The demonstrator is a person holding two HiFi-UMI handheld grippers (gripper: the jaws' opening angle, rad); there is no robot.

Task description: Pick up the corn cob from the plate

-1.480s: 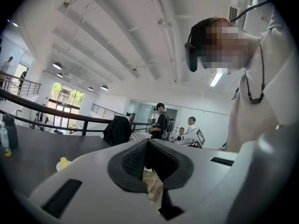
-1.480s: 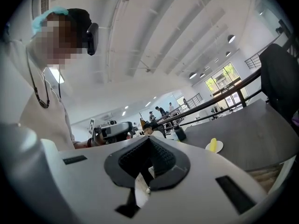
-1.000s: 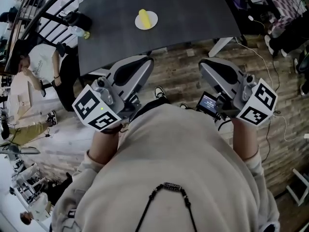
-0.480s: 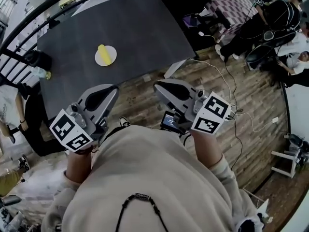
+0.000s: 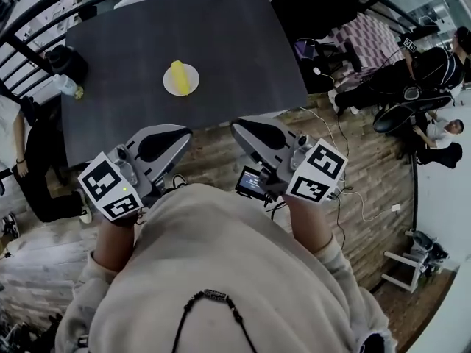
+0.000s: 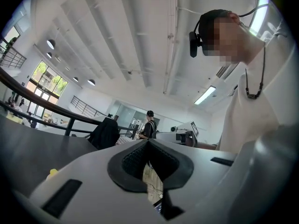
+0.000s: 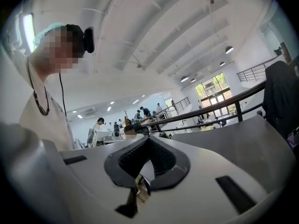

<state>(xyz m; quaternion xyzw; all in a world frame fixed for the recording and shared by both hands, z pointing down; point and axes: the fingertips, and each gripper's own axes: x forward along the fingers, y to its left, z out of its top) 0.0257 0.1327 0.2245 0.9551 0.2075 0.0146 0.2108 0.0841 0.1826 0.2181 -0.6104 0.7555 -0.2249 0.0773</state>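
L gripper (image 5: 182,133), R gripper (image 5: 238,126) neared table (image 5: 110,65); own views show jaws shut.

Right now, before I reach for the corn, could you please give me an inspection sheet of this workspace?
Surface: dark table, no spill seen.
Job's things: corn cob lying on white plate, untouched.
Clutter: bottle at table's left edge.
Grippers: left hand-held gripper and right hand-held gripper both shut, empty, short of the table.
Cables: loose wires on wooden floor, right side.
Surroundings: people seated at right.
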